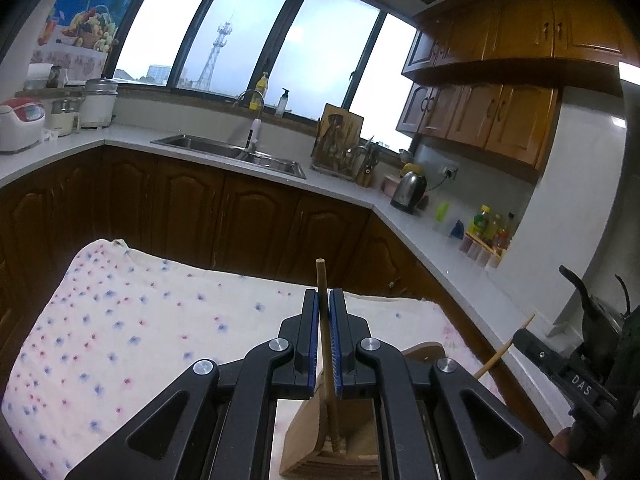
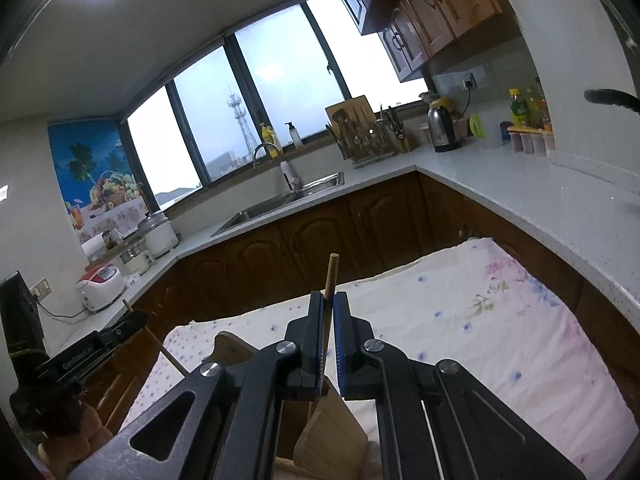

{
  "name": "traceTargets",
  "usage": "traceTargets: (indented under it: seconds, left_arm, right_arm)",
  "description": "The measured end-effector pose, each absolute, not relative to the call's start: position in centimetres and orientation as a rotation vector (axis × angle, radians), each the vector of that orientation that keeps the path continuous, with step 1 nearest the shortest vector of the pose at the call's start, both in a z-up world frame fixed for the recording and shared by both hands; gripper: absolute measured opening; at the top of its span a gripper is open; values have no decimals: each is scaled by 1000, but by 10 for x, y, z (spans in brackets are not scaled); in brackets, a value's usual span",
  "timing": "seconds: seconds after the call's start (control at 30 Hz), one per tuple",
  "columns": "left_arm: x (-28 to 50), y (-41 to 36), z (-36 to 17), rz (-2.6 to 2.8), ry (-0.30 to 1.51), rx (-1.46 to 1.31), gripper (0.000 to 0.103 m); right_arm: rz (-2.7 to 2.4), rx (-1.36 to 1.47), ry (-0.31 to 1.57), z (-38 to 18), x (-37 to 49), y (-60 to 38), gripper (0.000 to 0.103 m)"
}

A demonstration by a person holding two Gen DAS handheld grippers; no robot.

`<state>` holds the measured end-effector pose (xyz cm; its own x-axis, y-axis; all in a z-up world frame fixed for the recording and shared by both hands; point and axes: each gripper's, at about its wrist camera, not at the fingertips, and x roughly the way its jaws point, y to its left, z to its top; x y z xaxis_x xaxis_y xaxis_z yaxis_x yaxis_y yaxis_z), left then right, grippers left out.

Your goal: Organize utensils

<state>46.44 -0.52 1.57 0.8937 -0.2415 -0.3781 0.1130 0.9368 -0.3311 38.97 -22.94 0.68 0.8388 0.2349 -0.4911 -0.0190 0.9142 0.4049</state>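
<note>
My left gripper point(image 1: 324, 294) is shut on a dark wooden chopstick point(image 1: 320, 276). The stick stands nearly upright, and its lower end reaches into a wooden utensil holder point(image 1: 308, 436) under the jaws. My right gripper point(image 2: 329, 295) is shut on a paler chopstick point(image 2: 332, 272), also upright above the same holder point(image 2: 336, 420). In the left wrist view the right gripper point(image 1: 524, 338) shows at the right edge with its chopstick point(image 1: 506, 350) slanting out. In the right wrist view the left gripper point(image 2: 134, 318) sits low at the left with its chopstick point(image 2: 170, 356).
The holder stands on a table under a floral cloth point(image 1: 120, 320). Beyond it runs a dark-cabinet kitchen counter with a sink point(image 1: 228, 152), a utensil rack point(image 1: 340, 148), a kettle point(image 1: 409, 192) and bottles point(image 1: 486, 226). Rice cookers point(image 1: 20, 122) stand at the left.
</note>
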Motion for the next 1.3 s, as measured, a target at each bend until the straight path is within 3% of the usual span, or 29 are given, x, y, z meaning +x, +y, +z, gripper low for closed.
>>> traceTargets:
  seconds: [0.27,0.37,0.43,0.47,0.5,0.67,0.77,1.3]
  left_arm:
    - [459,12,21,-191,456,-313,5]
    - [452,12,24,-189,450,-307,21]
    - [449,13,26,-180,441,-300,32]
    - [445,13,26,-180,440,-300,40]
    - [443,14,27,-175,442,-300,46]
    - [417,20,29,-165,428,-295,75]
    - [393,28,29,-150,419,-304,85]
    - [261,53,26,-136,520,-330,88]
  right_arm:
    - [158,411,588,8,394,-230,10]
    - [154,422,589,8,393,-231,14]
    - [167,441,589,9,391,-232,32]
    - [173,456,583,10,388,-234,53]
    - [174,463,578,11,386,-235,67]
    - [189,502,539,21,367,-242,81]
    - [190,518,521,27,348,-249,90]
    - [120,513,622,22,232,-280,91]
